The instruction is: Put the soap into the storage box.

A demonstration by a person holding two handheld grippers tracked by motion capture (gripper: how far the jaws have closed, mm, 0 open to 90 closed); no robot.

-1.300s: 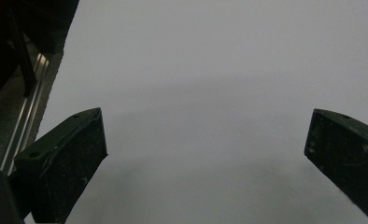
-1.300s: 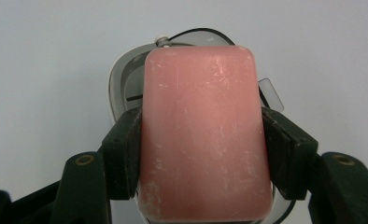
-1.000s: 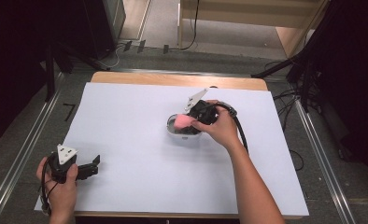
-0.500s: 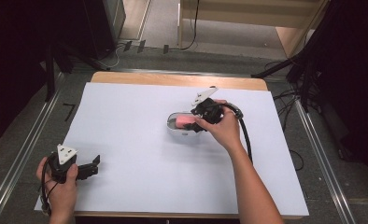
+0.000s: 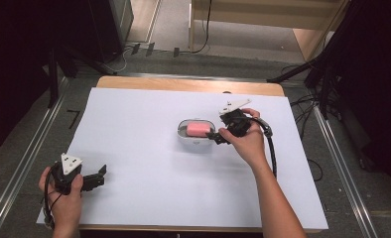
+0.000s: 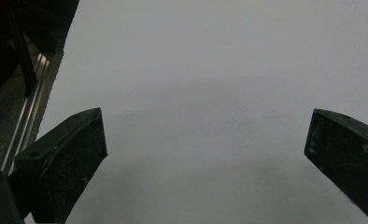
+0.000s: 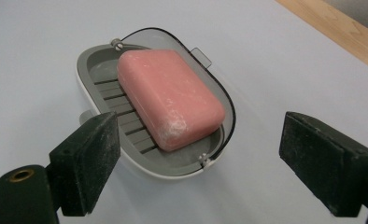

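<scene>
Left gripper [image 5: 97, 177]: black two-jaw body, grey three-cornered plate on top, black cable.
Right gripper [image 5: 212, 136]: black, same grey plate, thick black cable.
Jaws: black blocks, dusty white specks.
Forearms: bare, no sleeves.

Lab – black curtains [image 5: 15, 74], floor rails [image 5: 25, 163]
</scene>
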